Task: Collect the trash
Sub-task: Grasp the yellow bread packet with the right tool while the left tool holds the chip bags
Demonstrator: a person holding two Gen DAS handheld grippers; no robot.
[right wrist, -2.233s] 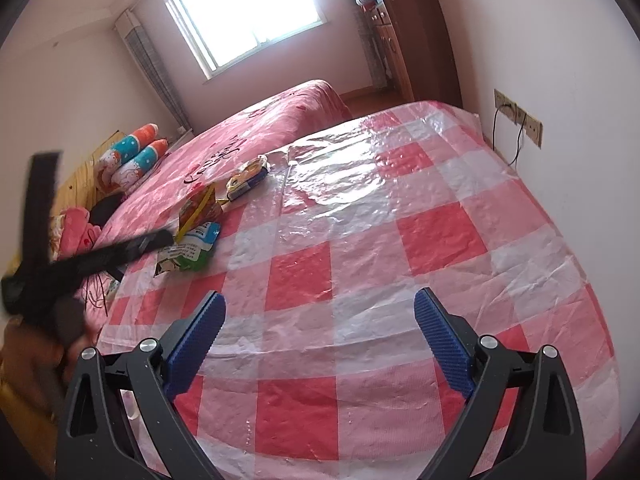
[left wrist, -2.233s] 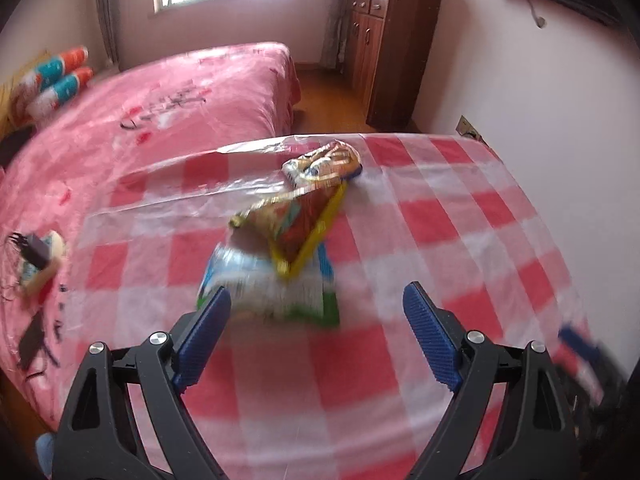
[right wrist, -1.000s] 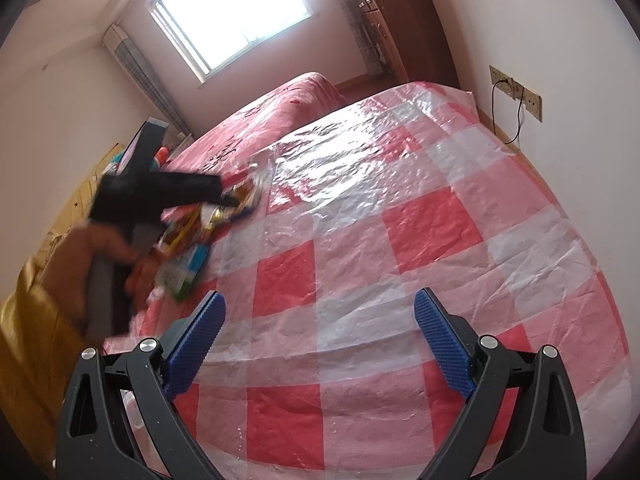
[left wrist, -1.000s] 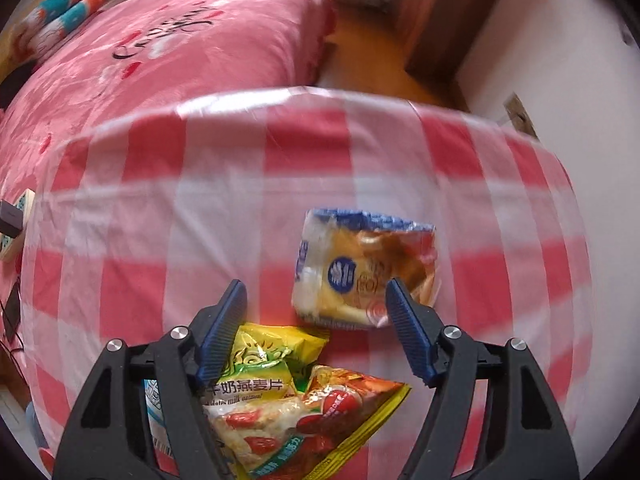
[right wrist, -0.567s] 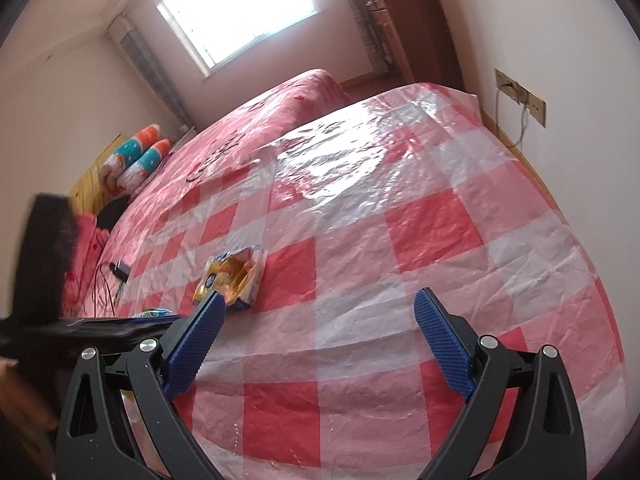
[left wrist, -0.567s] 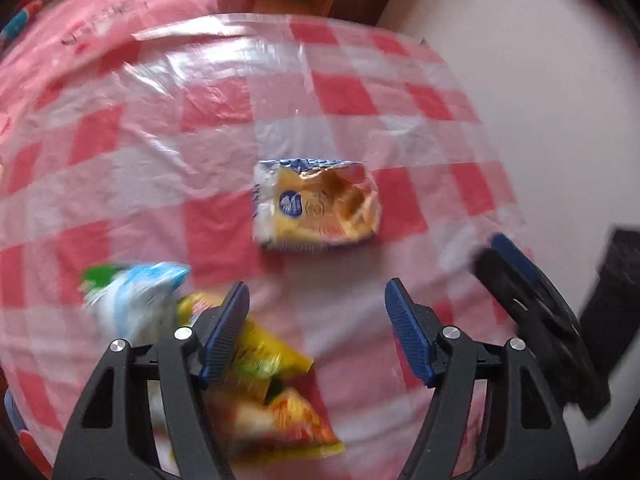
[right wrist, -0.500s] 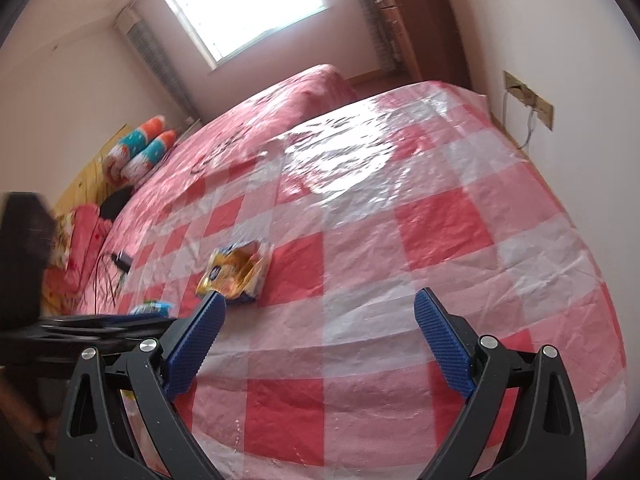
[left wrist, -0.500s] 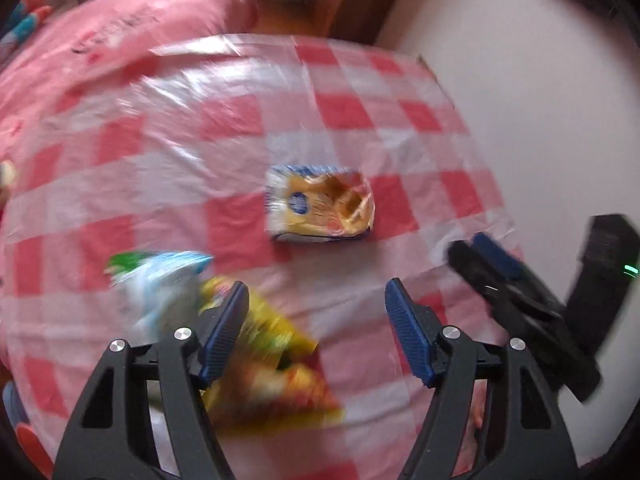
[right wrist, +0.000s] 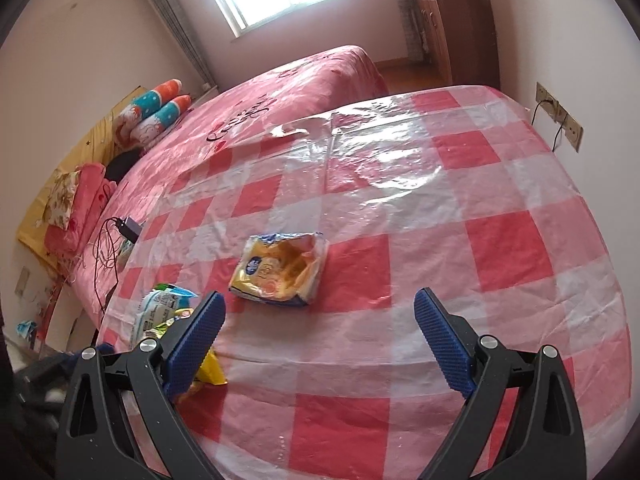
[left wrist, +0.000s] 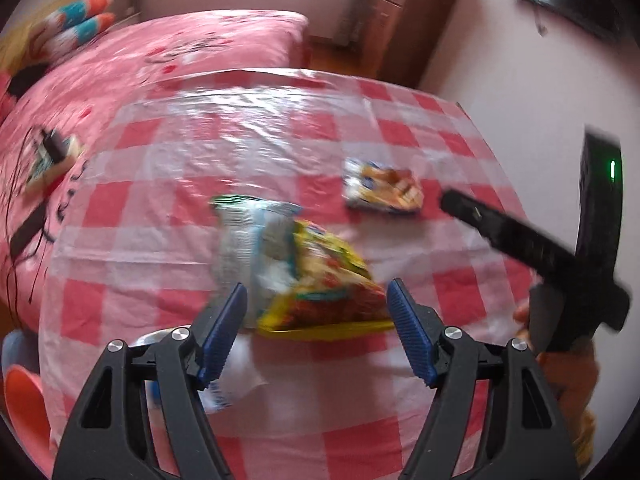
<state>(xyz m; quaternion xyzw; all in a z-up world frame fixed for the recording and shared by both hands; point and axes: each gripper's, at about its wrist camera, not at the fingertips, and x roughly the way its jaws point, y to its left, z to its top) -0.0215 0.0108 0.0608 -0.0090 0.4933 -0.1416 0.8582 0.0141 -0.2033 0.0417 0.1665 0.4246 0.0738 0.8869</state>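
Three snack wrappers lie on the red-and-white checked tablecloth [left wrist: 132,208]. A yellow and red bag [left wrist: 324,292] overlaps a white and blue bag [left wrist: 248,236] just ahead of my open, empty left gripper [left wrist: 316,328]. A yellow and blue wrapper [left wrist: 382,190] lies farther right; it also shows in the right wrist view [right wrist: 280,268], just ahead of my open, empty right gripper [right wrist: 320,328]. The white and blue bag [right wrist: 160,308] shows at the table's left edge there. The right gripper's black body [left wrist: 532,248] shows at the right of the left wrist view.
A pink bed [right wrist: 280,92] adjoins the table's far and left sides. A charger with cables [right wrist: 128,228] lies on it. A wooden cabinet [right wrist: 452,12] stands far right. A wall [right wrist: 568,40] with a socket [right wrist: 560,116] runs along the table's right.
My left gripper pulled back and swung left, so the two overlapping bags now sit between its fingers. My right gripper moved toward the yellow and blue wrapper, now nearly centred.
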